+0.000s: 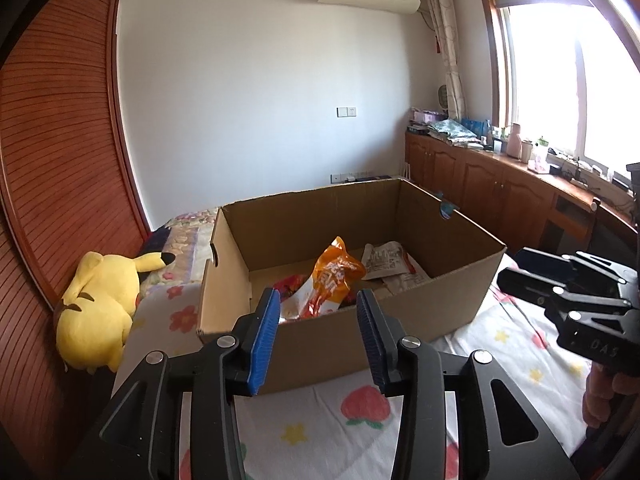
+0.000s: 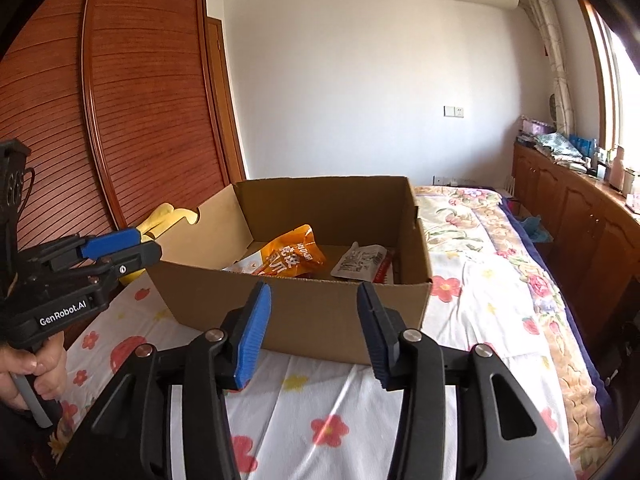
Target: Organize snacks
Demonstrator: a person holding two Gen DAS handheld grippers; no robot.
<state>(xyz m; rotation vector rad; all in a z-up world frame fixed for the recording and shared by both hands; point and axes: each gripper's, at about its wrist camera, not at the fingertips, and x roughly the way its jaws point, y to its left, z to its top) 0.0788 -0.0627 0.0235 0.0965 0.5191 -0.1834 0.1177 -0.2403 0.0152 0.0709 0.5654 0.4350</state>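
An open cardboard box (image 1: 320,212) (image 2: 320,200) stands on the bed. Inside it lie an orange snack bag (image 1: 338,272) (image 2: 292,258), a white printed packet (image 1: 386,260) (image 2: 362,262) and a red packet (image 1: 292,284), partly hidden by the box's near wall. My left gripper (image 1: 318,294) hovers just before the box's near wall, open, with nothing between its blue pads. My right gripper (image 2: 313,288) hangs before the near wall too, open and empty. Each also shows side-on in the other view: the right gripper (image 1: 516,272), the left gripper (image 2: 144,246), with a hand (image 2: 36,368) on its grip.
A yellow plush toy (image 1: 96,304) lies left of the box against the wooden wardrobe (image 1: 52,140). The flower-print bedsheet (image 2: 480,280) spreads around and right of the box. Wooden cabinets (image 1: 500,196) with clutter on top run under the window at the right.
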